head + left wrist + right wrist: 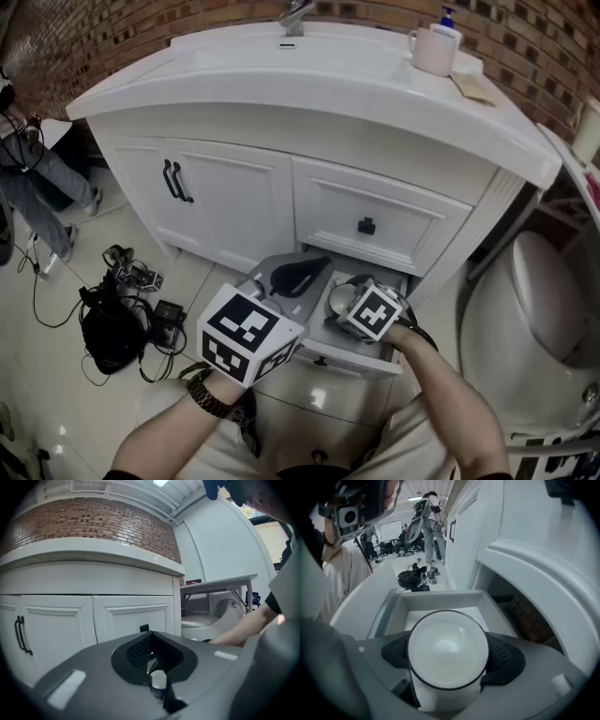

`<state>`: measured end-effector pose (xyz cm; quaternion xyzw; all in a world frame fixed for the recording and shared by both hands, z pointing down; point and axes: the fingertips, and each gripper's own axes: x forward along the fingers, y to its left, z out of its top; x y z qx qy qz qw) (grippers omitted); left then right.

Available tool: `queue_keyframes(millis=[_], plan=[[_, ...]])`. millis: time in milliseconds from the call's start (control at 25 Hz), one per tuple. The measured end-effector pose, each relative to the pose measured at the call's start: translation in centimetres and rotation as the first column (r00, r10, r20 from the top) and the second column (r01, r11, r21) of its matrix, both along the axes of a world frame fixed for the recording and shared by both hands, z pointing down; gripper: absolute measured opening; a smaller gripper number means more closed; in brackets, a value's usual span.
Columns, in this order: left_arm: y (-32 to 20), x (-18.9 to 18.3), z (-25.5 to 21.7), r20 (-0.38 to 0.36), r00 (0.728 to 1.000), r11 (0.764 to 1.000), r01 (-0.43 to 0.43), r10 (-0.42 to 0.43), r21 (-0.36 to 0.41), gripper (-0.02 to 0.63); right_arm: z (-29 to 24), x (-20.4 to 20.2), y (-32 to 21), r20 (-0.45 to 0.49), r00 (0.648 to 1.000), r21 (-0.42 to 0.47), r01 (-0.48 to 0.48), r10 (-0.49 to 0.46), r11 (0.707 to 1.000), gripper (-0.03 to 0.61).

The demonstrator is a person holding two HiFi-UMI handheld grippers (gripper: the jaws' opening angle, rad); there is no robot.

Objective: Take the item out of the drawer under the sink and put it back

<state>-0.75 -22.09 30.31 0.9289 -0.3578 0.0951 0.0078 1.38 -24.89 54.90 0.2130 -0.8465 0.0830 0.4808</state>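
The lower drawer (349,357) under the white sink vanity stands pulled out. Inside it, my right gripper (343,302) is shut on a white cup (339,297). In the right gripper view the cup (447,648) fills the space between the black pads (502,656), its mouth facing the camera, above the drawer's white floor and far wall (440,600). My left gripper (298,276) hovers over the drawer's left part with its black jaws together and nothing in them. In the left gripper view that gripper (151,657) points at the vanity front.
Above the open drawer is a closed drawer with a black knob (367,226); to its left are cabinet doors with black handles (176,181). A toilet (534,300) stands close on the right. A black bag and cables (117,323) lie on the floor at left. A person's legs (33,187) are at far left.
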Motion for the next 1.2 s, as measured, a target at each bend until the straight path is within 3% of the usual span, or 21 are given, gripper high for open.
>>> queue_keyframes(millis=[120, 280, 440, 560, 640, 800, 1200], plan=[[-0.2, -0.2, 0.2, -0.008, 1.0, 1.0, 0.006, -0.006, -0.01, 0.02, -2.2, 0.1, 1.1, 0.04, 0.999, 0.04, 0.036, -0.038, 0.999, 0.417], [0.2, -0.7, 0.0, -0.009, 1.0, 1.0, -0.001, 0.001, 0.002, 0.02, -10.0, 0.6, 2.6, 0.267, 0.963, 0.21, -0.023, -0.035, 0.977, 0.417], [0.4, -1.2, -0.2, 0.01, 1.0, 0.999, 0.007, -0.008, 0.034, 0.02, -18.2, 3.7, 4.1, 0.476, 0.879, 0.392, -0.186, -0.026, 0.901, 0.419], [0.4, -0.9, 0.1, 0.026, 1.0, 0.999, 0.006, -0.007, 0.044, 0.02, -21.8, 6.3, 4.6, 0.576, 0.817, 0.444, -0.29, -0.023, 0.848, 0.417], [0.5, -0.5, 0.0, 0.038, 0.999, 0.997, 0.012, -0.015, 0.074, 0.02, -22.7, 7.5, 4.8, 0.601, 0.799, 0.46, -0.322, -0.023, 0.828, 0.417], [0.9, 0.3, -1.3, 0.014, 1.0, 0.989, 0.016, -0.018, 0.15, 0.02, -23.1, 8.6, 4.9, 0.606, 0.795, 0.466, -0.342, -0.013, 0.816, 0.417], [0.6, 1.3, -0.5, 0.029, 1.0, 0.993, -0.005, 0.002, 0.12, 0.02, -23.0, 8.3, 5.2, 0.59, 0.807, 0.476, -0.321, -0.026, 0.819, 0.417]])
